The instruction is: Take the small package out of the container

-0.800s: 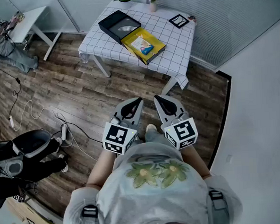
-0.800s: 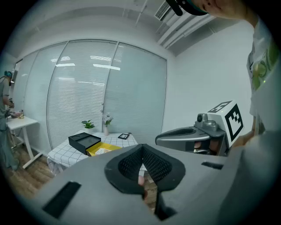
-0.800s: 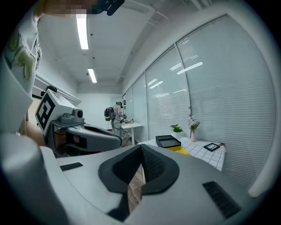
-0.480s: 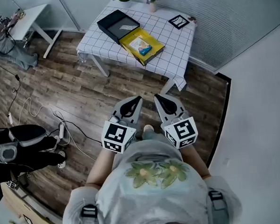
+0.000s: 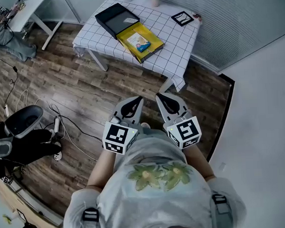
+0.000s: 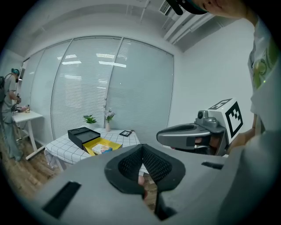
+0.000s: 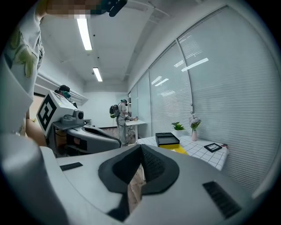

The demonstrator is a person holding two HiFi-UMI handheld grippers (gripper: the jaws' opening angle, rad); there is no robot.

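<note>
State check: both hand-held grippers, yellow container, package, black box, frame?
Left hand-held gripper: shut, empty.
Right hand-held gripper: shut, empty.
Yellow container: open, on the table.
Package: lying inside the yellow container.
Black box: open, beside the yellow container.
Frame: lying flat on the table.
</note>
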